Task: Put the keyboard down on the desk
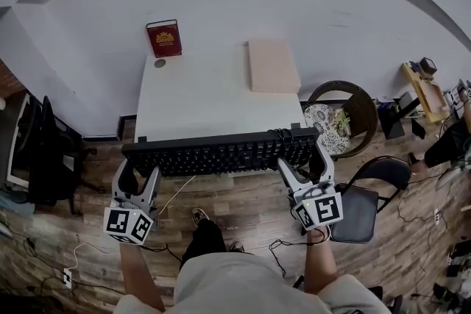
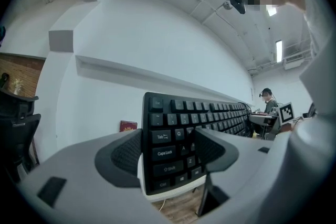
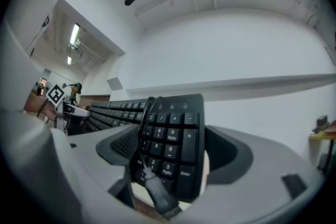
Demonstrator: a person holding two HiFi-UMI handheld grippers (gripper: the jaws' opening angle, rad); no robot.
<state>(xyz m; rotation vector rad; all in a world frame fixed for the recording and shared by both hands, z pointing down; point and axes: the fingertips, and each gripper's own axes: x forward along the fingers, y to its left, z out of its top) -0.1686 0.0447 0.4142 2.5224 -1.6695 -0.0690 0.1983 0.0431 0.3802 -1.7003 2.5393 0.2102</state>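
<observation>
Keyboard [image 1: 221,152] gripped at 2 ends: left tongs [image 1: 140,173], right tongs [image 1: 305,165].

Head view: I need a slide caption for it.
Left gripper and right gripper hold a black keyboard by its ends at the near edge of a white desk.

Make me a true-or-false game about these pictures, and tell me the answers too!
1. The left gripper and the right gripper each clamp one end of the keyboard. True.
2. The keyboard is white. False: it is black.
3. A red book stands at the far end of the desk, against the wall. True.
4. The book is the only thing on the desk. False: a tan board lies at the far right corner.
5. A cable hangs over the keyboard's number-pad end. True.
</observation>
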